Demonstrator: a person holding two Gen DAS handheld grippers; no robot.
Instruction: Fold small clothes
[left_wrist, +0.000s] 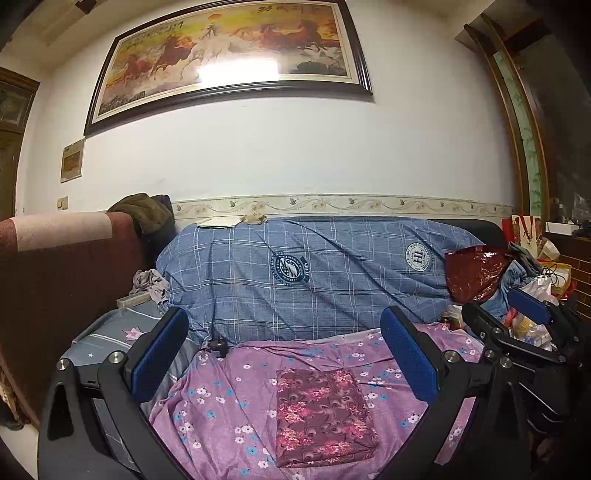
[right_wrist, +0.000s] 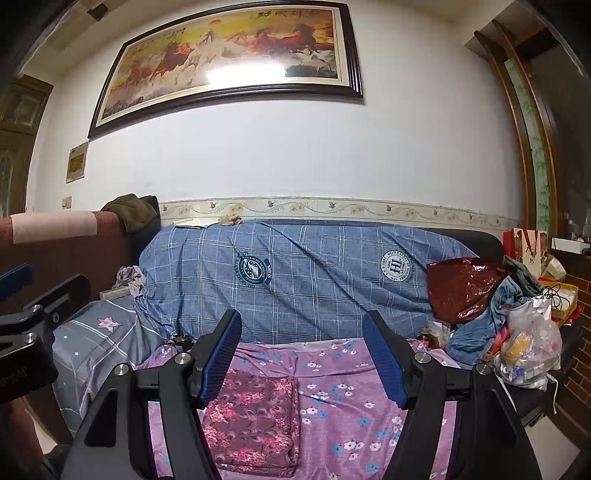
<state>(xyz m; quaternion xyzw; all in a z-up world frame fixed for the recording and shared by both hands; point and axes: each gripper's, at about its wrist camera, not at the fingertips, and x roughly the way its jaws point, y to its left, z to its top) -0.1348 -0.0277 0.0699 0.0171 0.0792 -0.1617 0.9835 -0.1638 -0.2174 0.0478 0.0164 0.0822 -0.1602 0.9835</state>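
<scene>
Item: maroon floral folded cloth rectangle (left_wrist: 323, 417), long axis running away, on purple flowered bedsheet (left_wrist: 221, 406).
Bearing: below and ahead; nearer left hand-held gripper (left_wrist: 284, 363).
Jaws: left and right hand-held gripper (right_wrist: 303, 360) both wide apart, empty.

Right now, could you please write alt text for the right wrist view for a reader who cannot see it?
A folded maroon floral cloth lies flat on a purple flowered sheet, below the open, empty right gripper. Behind is a sofa under a blue plaid cover, with a framed horse painting above.
</scene>
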